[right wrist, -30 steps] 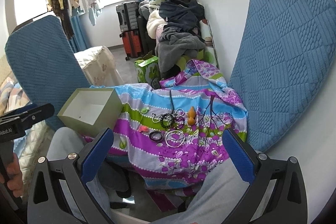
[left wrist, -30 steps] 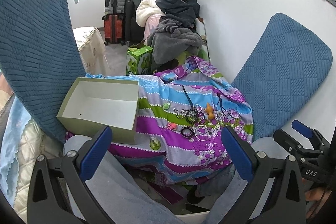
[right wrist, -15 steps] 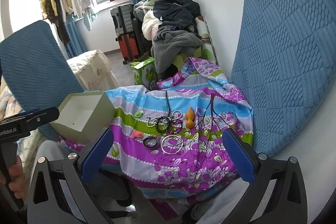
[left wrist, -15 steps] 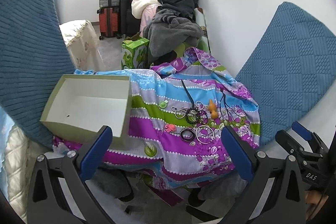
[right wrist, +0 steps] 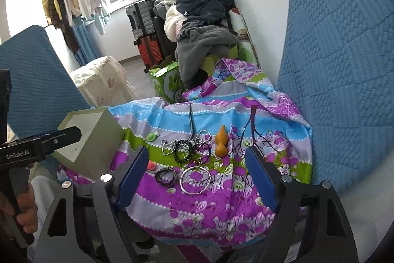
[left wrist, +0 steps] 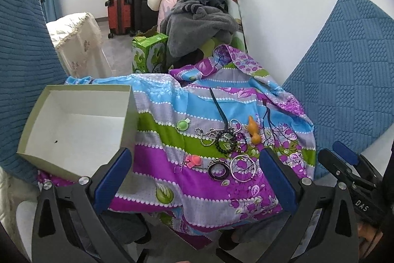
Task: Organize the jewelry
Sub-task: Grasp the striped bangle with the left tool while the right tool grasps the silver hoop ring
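Jewelry lies on a striped purple, green and blue cloth (left wrist: 172, 139): a silver bangle (left wrist: 243, 167), a dark ring bracelet (left wrist: 218, 169), a tangle of bead chains (left wrist: 221, 137), an orange gourd charm (left wrist: 253, 132), a pink piece (left wrist: 192, 161) and a green clip (left wrist: 182, 125). An open empty pale green box (left wrist: 73, 125) stands at the cloth's left. My left gripper (left wrist: 194, 179) is open and empty, short of the cloth's front edge. My right gripper (right wrist: 197, 174) is open and empty, just short of the bangle (right wrist: 195, 179) and the dark ring (right wrist: 166, 177).
Blue quilted cushions stand on the left (left wrist: 22, 46) and right (left wrist: 344, 80). A white wall (left wrist: 283, 4) runs behind. Beyond the cloth are a heap of clothes (left wrist: 197, 16), a green carton (left wrist: 147, 53), suitcases (left wrist: 122, 4) and a cream covered stand (left wrist: 78, 41).
Both grippers have moved forward toward the cloth; the jewelry and box look nearer and larger. Both stayed open and empty. Nothing on the cloth has moved.
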Motion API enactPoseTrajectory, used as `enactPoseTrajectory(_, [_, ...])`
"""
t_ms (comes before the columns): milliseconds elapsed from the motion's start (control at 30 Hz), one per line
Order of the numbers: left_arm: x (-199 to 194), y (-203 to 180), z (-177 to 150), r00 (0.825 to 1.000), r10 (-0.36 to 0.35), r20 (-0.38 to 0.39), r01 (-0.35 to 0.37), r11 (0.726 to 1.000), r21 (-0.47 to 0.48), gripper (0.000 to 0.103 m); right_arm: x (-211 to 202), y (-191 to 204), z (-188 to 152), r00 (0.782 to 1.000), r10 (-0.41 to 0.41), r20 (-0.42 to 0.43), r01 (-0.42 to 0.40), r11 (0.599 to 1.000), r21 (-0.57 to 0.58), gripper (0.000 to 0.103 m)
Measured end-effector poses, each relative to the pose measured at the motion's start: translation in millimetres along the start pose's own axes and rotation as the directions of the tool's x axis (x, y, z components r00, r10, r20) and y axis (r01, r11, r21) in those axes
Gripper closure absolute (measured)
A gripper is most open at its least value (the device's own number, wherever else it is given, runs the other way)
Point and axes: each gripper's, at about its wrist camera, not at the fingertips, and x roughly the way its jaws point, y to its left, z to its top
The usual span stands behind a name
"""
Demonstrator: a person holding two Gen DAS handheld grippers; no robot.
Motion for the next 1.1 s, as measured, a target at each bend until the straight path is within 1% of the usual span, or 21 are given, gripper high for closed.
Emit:
enactPoseTrajectory(167, [22.6,3.4,0.6,1.000,-0.002,-0.030,0.001,1.000,-0.014,0.001,25.1,-9.4,-5.3,1.000,-0.004,-0.018,0.005,1.000,0.008,0.027])
enactPoseTrajectory(267, [33.8,5.4,-0.4,0.999,-0.014,-0.041,0.014,1.000,-0.021,0.001,41.7,-14.5,-10.5,0.999,-0.002,-0.042,0.003,1.000,0.017,0.035])
enactPoseTrajectory(300, [38.2,5.0,-0.8,0.999,-0.019,-0.048,0.018,1.000,-0.016,0.001,45.8,-16.5,-12.0,0.999,-0.002,-0.050,0.003,1.000,0.022,0.040])
enactPoseTrajectory(333, [42.3,3.5,-1.5,0.998,-0.024,-0.054,0.024,1.000,-0.009,0.004,50.3,-18.2,-13.4,0.998,-0.004,-0.057,0.005,1.000,0.025,0.047])
enactPoseTrajectory(367, [46.3,0.3,-2.2,0.998,-0.032,-0.061,0.032,0.999,0.005,0.011,56.4,-20.2,-15.2,0.998,-0.007,-0.063,0.009,1.000,0.025,0.050])
enactPoseTrajectory(400, [49.8,-2.4,-2.9,0.997,-0.031,-0.067,0.032,0.999,0.016,0.015,59.9,-21.4,-16.9,0.998,-0.008,-0.064,0.009,1.000,0.024,0.054])
enactPoseTrajectory(467, [58.2,-8.7,-4.9,0.996,-0.047,-0.081,0.050,0.998,0.041,0.024,68.9,-25.3,-21.8,0.997,0.005,-0.071,-0.003,1.000,0.024,0.054])
enactPoseTrajectory(600, [72.6,-18.2,-7.2,0.994,-0.065,-0.091,0.071,0.995,0.070,0.031,85.1,-31.8,-31.5,0.996,0.012,-0.088,-0.010,1.000,0.020,0.054])
enactPoseTrajectory(667, [84.0,-21.1,-8.7,0.991,-0.077,-0.105,0.085,0.994,0.072,0.037,94.4,-35.3,-36.6,0.995,0.010,-0.096,-0.008,1.000,0.014,0.054])
enactPoseTrajectory(800, [106.9,-23.2,-13.8,0.986,-0.096,-0.133,0.105,0.993,0.063,0.041,106.5,-38.4,-39.7,0.993,0.034,-0.115,-0.032,0.999,0.018,0.054])
enactPoseTrajectory(867, [118.8,-25.2,-17.6,0.983,-0.104,-0.150,0.114,0.991,0.065,0.045,113.0,-38.0,-41.2,0.991,0.025,-0.128,-0.025,1.000,0.000,0.055])
enactPoseTrajectory(933, [129.8,-26.7,-22.2,0.980,-0.104,-0.169,0.118,0.990,0.075,0.049,119.6,-37.0,-42.5,0.988,0.032,-0.150,-0.035,0.999,-0.011,0.062])
enactPoseTrajectory(1000, [141.0,-26.6,-26.2,0.974,-0.110,-0.199,0.127,0.989,0.075,0.051,126.3,-35.3,-44.1,0.986,0.041,-0.162,-0.046,0.999,-0.025,0.066])
enactPoseTrajectory(1067, [149.8,-25.8,-30.7,0.968,-0.116,-0.222,0.135,0.988,0.072,0.055,135.2,-34.1,-46.9,0.980,0.051,-0.195,-0.059,0.998,-0.035,0.073])
enactPoseTrajectory(1100, [154.7,-25.2,-33.0,0.964,-0.121,-0.236,0.140,0.988,0.067,0.056,140.0,-33.9,-48.8,0.975,0.056,-0.215,-0.065,0.997,-0.036,0.079])
